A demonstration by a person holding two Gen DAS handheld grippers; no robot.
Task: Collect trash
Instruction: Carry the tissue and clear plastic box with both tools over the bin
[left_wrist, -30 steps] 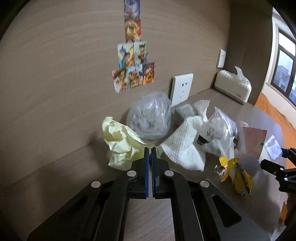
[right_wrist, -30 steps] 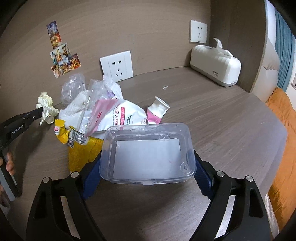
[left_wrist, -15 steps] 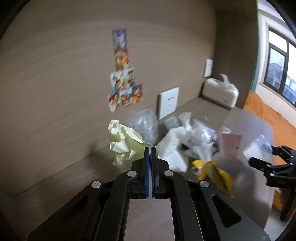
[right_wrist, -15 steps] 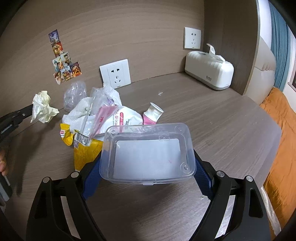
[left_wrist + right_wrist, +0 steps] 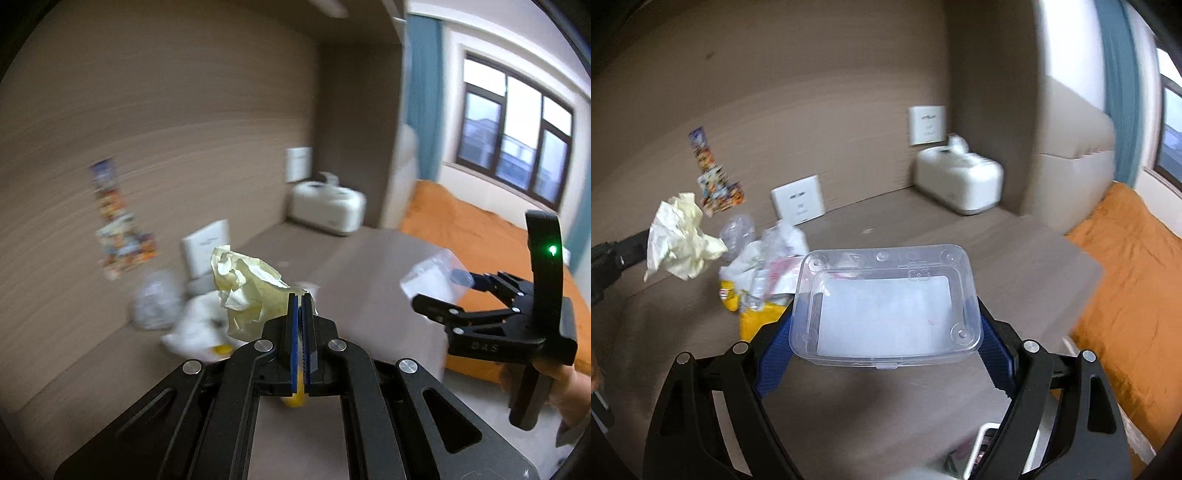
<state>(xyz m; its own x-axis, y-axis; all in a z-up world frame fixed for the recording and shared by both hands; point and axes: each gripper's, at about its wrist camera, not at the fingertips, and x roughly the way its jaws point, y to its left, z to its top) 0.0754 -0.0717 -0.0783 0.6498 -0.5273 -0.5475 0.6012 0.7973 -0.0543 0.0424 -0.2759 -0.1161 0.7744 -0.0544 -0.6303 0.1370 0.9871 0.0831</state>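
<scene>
Two grippers busy: the left gripper (image 5: 302,306), fingers clenched on crumpled yellow paper (image 5: 247,286) at frame centre, light and soft, pinched by its edge, while the right gripper (image 5: 886,332) clamps the stiff clear container (image 5: 886,306), the trash pile (image 5: 764,273) beyond on the counter (image 5: 923,236).

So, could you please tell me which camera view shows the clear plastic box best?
The right wrist view: the clear plastic box fills the centre, sharp, clamped between the right claw's blue pads, with rim and white base visible. The left wrist view shows it only as a small, blurred shape at the far side.
</scene>
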